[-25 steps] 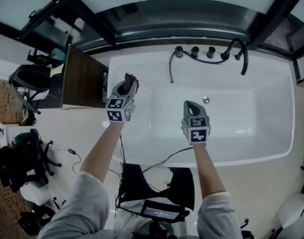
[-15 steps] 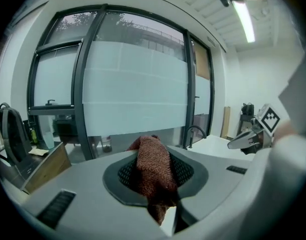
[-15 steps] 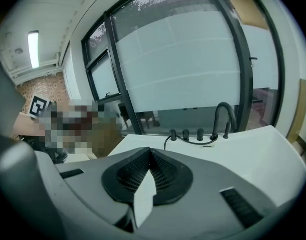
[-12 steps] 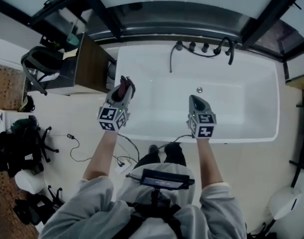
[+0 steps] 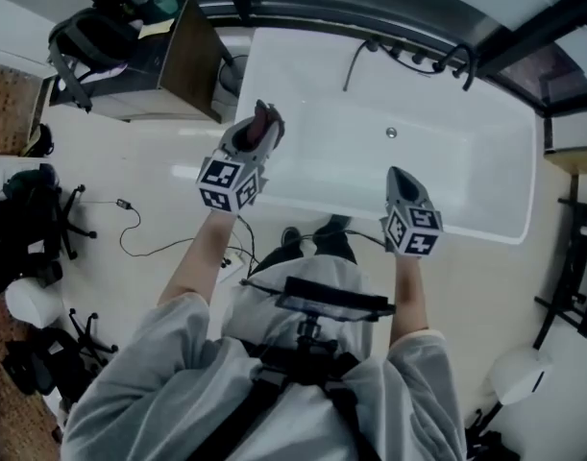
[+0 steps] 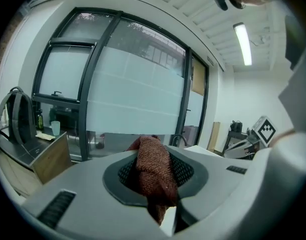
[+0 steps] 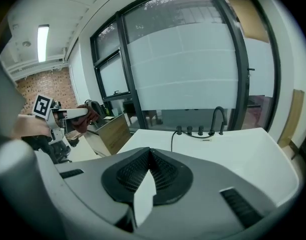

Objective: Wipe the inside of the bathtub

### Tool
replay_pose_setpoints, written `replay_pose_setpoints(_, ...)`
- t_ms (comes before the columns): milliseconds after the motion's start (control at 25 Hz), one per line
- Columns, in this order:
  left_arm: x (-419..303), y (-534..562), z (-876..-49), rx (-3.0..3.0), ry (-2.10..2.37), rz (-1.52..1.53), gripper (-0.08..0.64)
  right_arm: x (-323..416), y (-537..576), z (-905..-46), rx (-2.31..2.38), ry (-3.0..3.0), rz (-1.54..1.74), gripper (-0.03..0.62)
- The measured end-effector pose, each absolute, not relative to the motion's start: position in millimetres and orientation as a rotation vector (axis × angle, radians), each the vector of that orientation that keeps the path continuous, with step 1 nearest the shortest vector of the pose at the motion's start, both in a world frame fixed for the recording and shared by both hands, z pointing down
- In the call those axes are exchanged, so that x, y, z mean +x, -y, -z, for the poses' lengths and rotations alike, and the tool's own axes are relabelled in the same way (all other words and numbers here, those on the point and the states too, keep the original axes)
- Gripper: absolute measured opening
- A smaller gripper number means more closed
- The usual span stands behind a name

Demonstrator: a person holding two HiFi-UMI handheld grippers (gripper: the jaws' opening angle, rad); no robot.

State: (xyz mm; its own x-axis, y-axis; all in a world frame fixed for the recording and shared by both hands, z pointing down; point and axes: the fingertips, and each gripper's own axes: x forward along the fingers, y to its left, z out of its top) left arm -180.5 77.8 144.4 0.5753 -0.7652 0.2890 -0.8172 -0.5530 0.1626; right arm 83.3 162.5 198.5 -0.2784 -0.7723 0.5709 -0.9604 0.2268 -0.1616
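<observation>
The white bathtub lies across the upper head view, with a drain in its floor and black taps on its far rim. My left gripper is shut on a reddish-brown cloth and is held above the tub's near-left rim. The cloth bulges out between the jaws in the left gripper view. My right gripper is shut with nothing in it, raised over the tub's near rim. The tub and taps lie ahead in the right gripper view.
A wooden cabinet stands against the tub's left end. A chair is behind it. Cables trail over the pale floor by the person's feet. Dark-framed frosted windows run behind the tub.
The person has stepped back and risen, so the tub looks smaller and farther. Both grippers have come back from over the tub's inside to its near rim, still shut.
</observation>
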Motion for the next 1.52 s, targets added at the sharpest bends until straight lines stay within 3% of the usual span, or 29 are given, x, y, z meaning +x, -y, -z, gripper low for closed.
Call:
replay_pose_setpoints(400,-156,-159,-141,2.601,1.132,-0.241,0.092,93,-232,-166,1.688,2.089,-0.668,0.009)
replay_pose_setpoints(880,-165,-204,-125,2.466,1.423,-0.210,0.092,127,-248,-189,1.560,2.167,-0.722,0.008)
replay_pose_setpoints(1520,-102,-246,-125,2.392,1.495,-0.312,0.094,206,-261,-199,1.524,2.178,-0.713,0.008)
